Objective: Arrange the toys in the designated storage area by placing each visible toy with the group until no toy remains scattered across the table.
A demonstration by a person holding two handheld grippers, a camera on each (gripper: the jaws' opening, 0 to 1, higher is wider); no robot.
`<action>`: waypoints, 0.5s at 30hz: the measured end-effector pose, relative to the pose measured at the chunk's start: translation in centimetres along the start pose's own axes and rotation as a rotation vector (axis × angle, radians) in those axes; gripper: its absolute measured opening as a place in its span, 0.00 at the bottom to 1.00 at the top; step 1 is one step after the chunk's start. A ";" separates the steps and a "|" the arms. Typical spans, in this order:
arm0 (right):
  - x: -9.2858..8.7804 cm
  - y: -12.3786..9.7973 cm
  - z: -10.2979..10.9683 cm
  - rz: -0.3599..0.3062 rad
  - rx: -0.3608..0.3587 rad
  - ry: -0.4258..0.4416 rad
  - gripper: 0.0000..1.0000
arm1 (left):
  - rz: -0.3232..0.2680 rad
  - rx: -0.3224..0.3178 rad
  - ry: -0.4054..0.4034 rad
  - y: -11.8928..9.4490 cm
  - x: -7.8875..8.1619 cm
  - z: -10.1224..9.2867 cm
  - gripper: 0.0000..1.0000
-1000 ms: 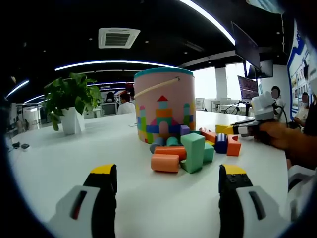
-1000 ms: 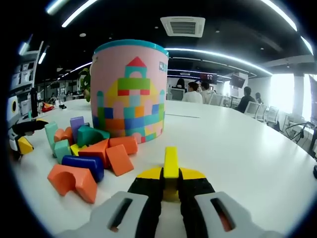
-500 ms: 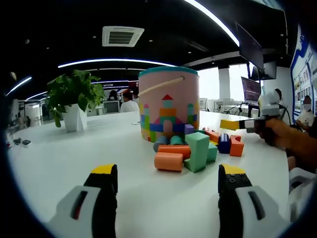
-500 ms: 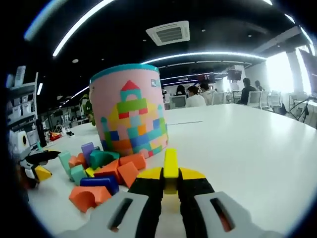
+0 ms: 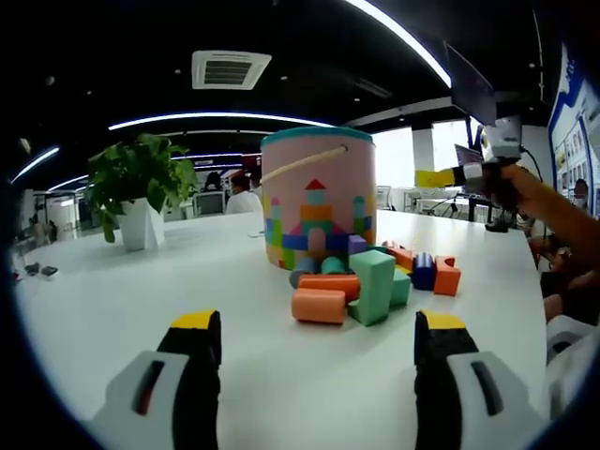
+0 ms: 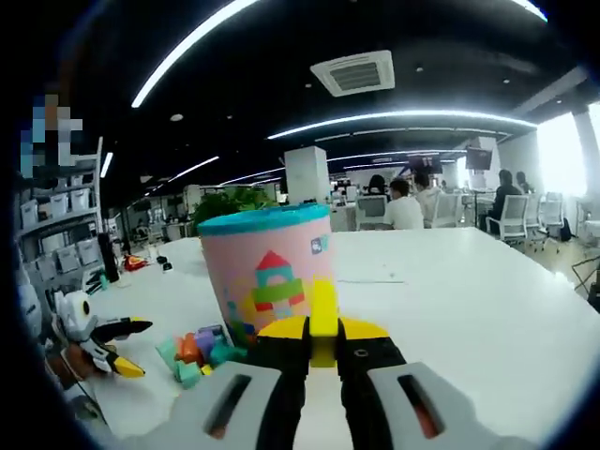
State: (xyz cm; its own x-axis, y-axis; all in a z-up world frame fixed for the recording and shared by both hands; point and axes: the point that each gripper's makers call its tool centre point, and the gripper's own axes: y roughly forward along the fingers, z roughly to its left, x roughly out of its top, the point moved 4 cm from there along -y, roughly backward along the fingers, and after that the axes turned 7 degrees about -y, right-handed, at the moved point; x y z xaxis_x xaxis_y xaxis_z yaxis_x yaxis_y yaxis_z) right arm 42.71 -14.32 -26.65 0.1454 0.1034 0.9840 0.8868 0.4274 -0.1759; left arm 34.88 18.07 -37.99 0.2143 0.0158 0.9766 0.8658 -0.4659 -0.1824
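Note:
A pink toy bucket with a teal rim stands on the white table. Several foam blocks lie heaped at its base. My left gripper hovers low in front of the heap, open, with nothing between its jaws. My right gripper is raised at the right, level with the bucket's rim, shut on a flat yellow block. In the right gripper view that yellow block sticks up between the shut jaws of my right gripper. Beyond it are the bucket, the blocks and my left gripper.
A potted plant in a white pot stands at the back left of the table. People sit at desks in the background. A person's arm reaches in from the right behind the right gripper.
My right gripper has risen from table height to about the bucket's rim, still holding the yellow block. The left gripper has stayed almost still.

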 end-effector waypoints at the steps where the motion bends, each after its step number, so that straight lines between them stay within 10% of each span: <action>1: 0.7 0.1 0.0 0.015 0.027 0.001 0.09 | 0.001 -0.001 -0.001 0.0 0.0 0.0 0.87; 15: 12.5 5.6 -1.7 0.176 0.172 -0.178 0.09 | 0.009 -0.004 0.038 0.1 -0.3 -0.5 0.88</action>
State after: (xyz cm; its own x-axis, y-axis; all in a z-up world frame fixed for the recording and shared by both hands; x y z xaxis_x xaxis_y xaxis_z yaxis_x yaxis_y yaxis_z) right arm 50.22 -12.11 -15.30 0.1978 0.3384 0.9200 0.7654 0.5331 -0.3606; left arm 34.67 17.63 -38.20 0.2047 -0.0226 0.9786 0.8622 -0.4690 -0.1911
